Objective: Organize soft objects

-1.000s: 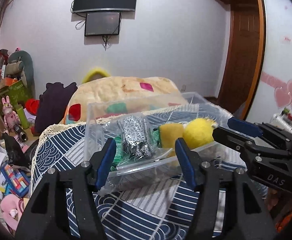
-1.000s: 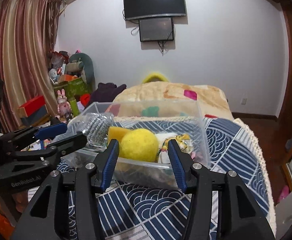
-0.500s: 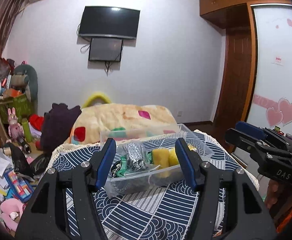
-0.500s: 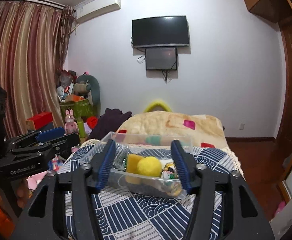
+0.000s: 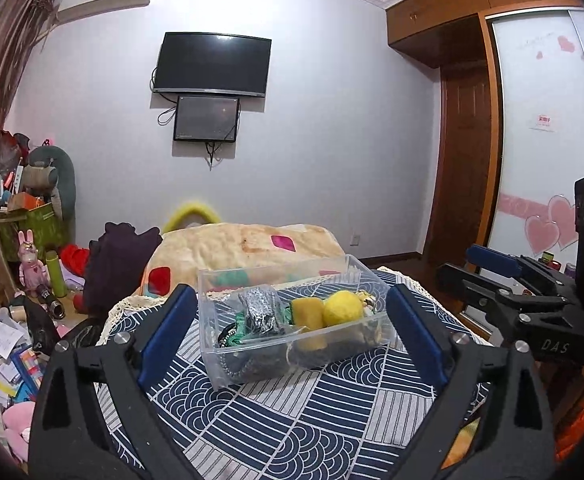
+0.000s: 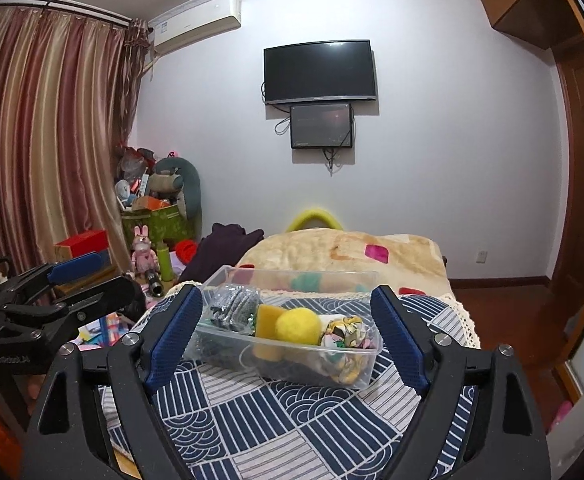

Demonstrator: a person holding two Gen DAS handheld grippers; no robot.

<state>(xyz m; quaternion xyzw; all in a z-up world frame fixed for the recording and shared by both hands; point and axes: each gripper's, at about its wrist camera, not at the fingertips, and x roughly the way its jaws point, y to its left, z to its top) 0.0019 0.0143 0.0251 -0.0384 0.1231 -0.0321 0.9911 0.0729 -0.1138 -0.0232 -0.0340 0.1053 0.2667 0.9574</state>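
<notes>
A clear plastic bin [image 5: 251, 364] [image 6: 287, 372] stands on a table with a navy patterned cloth [image 5: 292, 420] [image 6: 292, 432]. In it lie a silver-grey bagged scrubber [image 5: 260, 312] [image 6: 233, 306], a yellow sponge [image 5: 307, 313] [image 6: 265, 320], a yellow fluffy ball [image 5: 344, 307] [image 6: 298, 326] and a patterned cloth bundle [image 6: 346, 332]. My left gripper [image 5: 292, 332] is open and empty, held back from the bin. My right gripper [image 6: 287, 336] is open and empty too, also short of the bin. Each gripper shows at the edge of the other's view.
A bed with a cream blanket [image 5: 243, 244] [image 6: 344, 248] lies behind the table. Toys, boxes and papers clutter the floor at left [image 5: 15, 320] [image 6: 147, 236]. A wardrobe door [image 5: 544, 184] stands at right. Screens [image 6: 320, 72] hang on the wall.
Both grippers have pulled back and away from the bin, which now looks smaller and farther. Both stay open and empty. The bin's contents have not moved.
</notes>
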